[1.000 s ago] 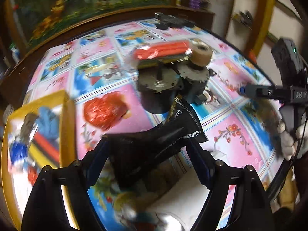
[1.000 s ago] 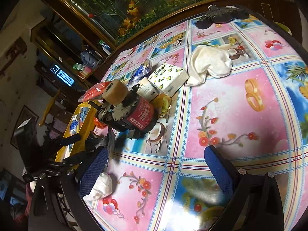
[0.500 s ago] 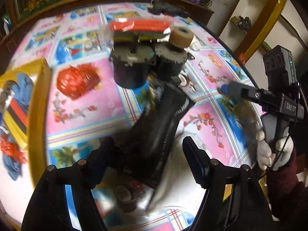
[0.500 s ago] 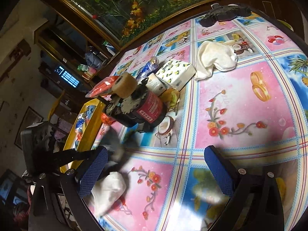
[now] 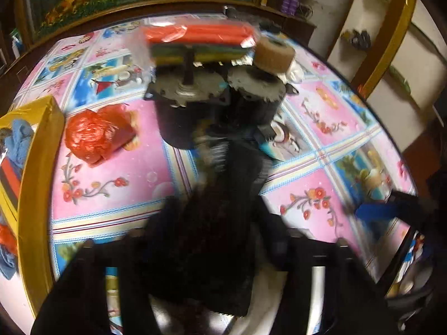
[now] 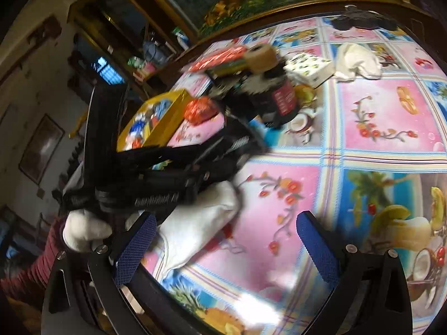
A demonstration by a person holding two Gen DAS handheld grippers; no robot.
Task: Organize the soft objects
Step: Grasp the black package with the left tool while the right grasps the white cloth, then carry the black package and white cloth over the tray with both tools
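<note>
We find the left gripper (image 5: pixel 212 240) nearest the lens in the left wrist view, blurred, its jaws just having been closing, w/ a black foil pouch (image 5: pixel 223 209) between them. The fingers sit tight against the pouch's sides; we read it as pinched, though blur hides the pads themselves. The pouch runs away from the lens toward the centre of the table (image 5: pixel 111 173). Under it, at the near table edge, lies a white cloth (image 6: pixel 201 223), seen clearly from the right wrist view, just beside the left gripper and partly beneath it.

The right gripper (image 6: pixel 223 245) hovers over the flowered tablecloth, jaws spread wide, nothing between the blue pads (image 6: pixel 315 245). A white-gloved hand (image 6: pixel 83 231) holds the left gripper's handle at the left of that view.

Mid-table: a crumpled red plastic bag (image 5: pixel 97 134) lies on a pink square, near a yellow box (image 5: pixel 42 167) at the left edge holding blue and red soft items. Just beyond the pouch stand two dark motor-like cylinders (image 5: pixel 190 111), touching; a tan roll (image 5: pixel 275 55) sits on the right-hand one, and a red-and-yellow pack (image 5: pixel 195 44) on the other.

Further back: a white patterned tissue pack (image 6: pixel 307 67), a second white cloth (image 6: pixel 357 61) beside it, and a dark item (image 6: pixel 360 19) at the far edge, too blurred to ID.
</note>
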